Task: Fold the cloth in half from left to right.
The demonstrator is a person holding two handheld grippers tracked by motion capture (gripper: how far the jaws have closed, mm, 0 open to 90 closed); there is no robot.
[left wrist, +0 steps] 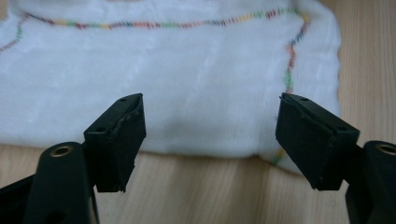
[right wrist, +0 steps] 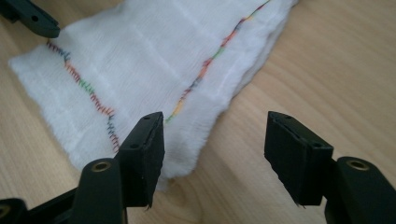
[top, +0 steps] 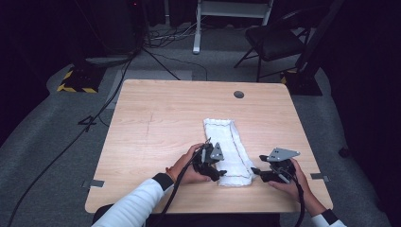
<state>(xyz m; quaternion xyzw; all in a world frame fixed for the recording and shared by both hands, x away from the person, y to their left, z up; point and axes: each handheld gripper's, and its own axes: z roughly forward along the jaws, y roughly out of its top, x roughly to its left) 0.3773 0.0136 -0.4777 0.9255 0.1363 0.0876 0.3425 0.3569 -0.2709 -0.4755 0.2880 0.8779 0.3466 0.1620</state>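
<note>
Nearby, chair [top: 276, 40] behind table [top: 156, 118].

One cloth, two grippers, one table.
I count one folded white cloth with multicoloured stitching [top: 228, 152] on my light wooden table [top: 156, 123]; two black two-jaw grippers [top: 221, 173] [top: 256, 171].

A light wooden worktop [top: 156, 123] with rounded corners carries a folded white cloth [top: 227, 142] with a multicoloured stitched hem. The cloth lies flat, right of the worktop's middle and reaching towards its near edge. Beyond the cloth, near the far edge, sits a small round grey cap [top: 239, 94]. Left of the cloth, the wood is bare.
</note>
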